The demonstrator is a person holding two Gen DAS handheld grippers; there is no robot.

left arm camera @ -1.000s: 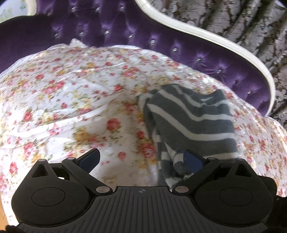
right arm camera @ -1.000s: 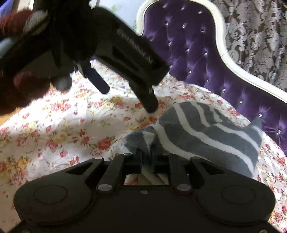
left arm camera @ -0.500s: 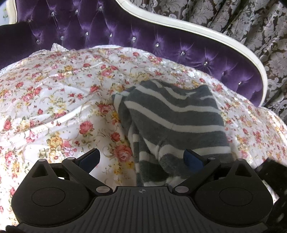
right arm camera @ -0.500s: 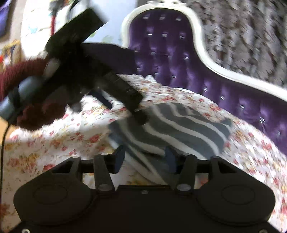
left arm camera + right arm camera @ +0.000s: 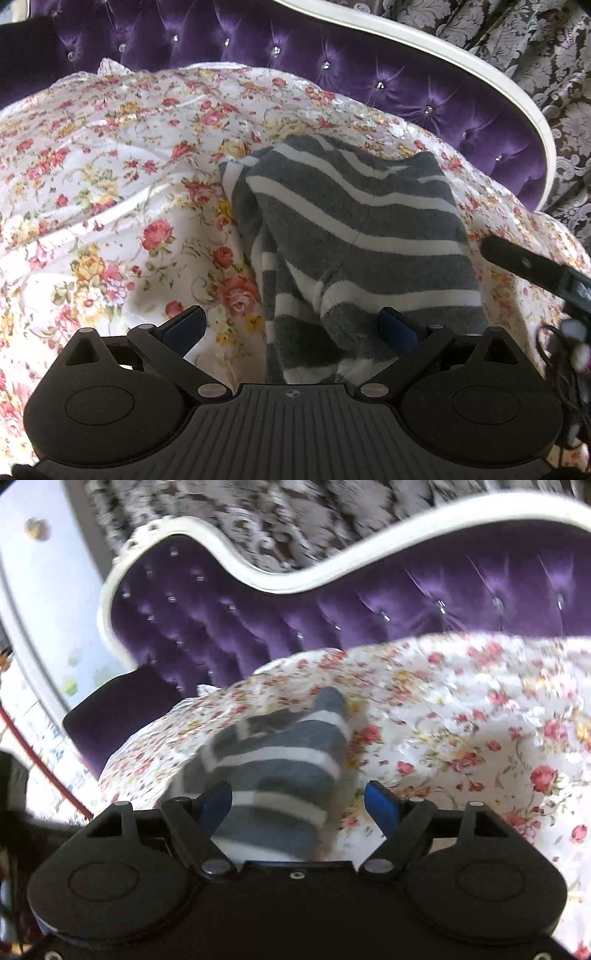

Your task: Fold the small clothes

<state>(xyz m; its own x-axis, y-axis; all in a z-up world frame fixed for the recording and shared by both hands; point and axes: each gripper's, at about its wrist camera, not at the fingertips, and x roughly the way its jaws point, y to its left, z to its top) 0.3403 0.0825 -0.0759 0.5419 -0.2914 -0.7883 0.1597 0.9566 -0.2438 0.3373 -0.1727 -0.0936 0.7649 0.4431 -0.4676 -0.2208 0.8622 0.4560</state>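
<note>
A grey and white striped sock [image 5: 354,236] lies folded on the floral cloth [image 5: 110,177]. My left gripper [image 5: 291,326] is open just above the sock's near end, its jaws wide apart and holding nothing. In the right wrist view the sock [image 5: 280,764] lies between the open fingers of my right gripper [image 5: 297,801], which holds nothing. Part of the right gripper's black body [image 5: 532,266] shows at the right edge of the left wrist view.
The floral cloth [image 5: 461,720] covers a seat with a purple tufted back [image 5: 332,55] and a white frame [image 5: 461,55]. A patterned grey curtain [image 5: 535,44] hangs behind. A purple armrest [image 5: 122,709] sits at the left.
My right gripper has opened and let go of the sock, then swung to the right of it. The sock now lies folded on the cloth. My left gripper stayed open.
</note>
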